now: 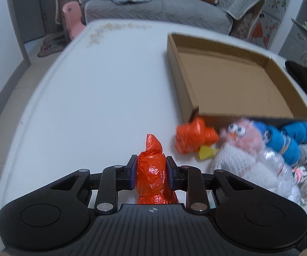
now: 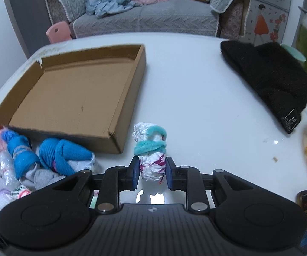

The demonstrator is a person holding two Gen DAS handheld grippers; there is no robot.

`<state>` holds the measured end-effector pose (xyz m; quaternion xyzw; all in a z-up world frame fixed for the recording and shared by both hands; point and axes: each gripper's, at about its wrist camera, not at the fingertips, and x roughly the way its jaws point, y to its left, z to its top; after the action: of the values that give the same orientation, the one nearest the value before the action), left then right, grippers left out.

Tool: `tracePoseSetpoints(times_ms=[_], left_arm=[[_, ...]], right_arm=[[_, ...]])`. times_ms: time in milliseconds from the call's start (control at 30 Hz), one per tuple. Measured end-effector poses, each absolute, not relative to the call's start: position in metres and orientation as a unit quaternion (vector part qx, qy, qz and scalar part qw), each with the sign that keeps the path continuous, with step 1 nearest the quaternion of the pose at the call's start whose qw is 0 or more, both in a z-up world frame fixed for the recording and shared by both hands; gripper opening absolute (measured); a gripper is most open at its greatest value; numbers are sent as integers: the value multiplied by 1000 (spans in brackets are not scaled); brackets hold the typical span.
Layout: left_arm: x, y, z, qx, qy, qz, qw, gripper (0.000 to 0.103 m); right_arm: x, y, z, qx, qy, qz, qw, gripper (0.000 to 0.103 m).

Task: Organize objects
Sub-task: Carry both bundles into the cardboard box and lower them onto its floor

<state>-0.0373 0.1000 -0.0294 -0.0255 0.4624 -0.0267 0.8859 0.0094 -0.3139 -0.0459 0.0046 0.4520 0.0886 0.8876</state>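
You had two orange plastic bundles (image 1: 152, 177) (image 1: 193, 135) and one cardboard tray (image 2: 76, 93) on the table. One white bundle (image 2: 151, 151) and one black hat (image 2: 268, 79) were there too.

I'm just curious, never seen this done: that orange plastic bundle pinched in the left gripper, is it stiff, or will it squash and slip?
Probably soft: the orange plastic bundle is crinkled film, so it likely gives under the left gripper. Its glossy surface may slip. It looks light, with a loose tip poking upward.
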Motion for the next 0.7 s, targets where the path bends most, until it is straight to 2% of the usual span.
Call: tracePoseSetpoints(times_ms=[367,500,700], left_arm=[[29,66,52,-17,376,-63,924,33],[68,32,59,9,352,-93,931,33],[124,10,31,1,346,-109,932,33]], right_arm=[[49,-274,24,-6,375,145,916,22],[78,-232,34,-5,361,202,910,23],[131,-171,29,0,360,265,894,23]])
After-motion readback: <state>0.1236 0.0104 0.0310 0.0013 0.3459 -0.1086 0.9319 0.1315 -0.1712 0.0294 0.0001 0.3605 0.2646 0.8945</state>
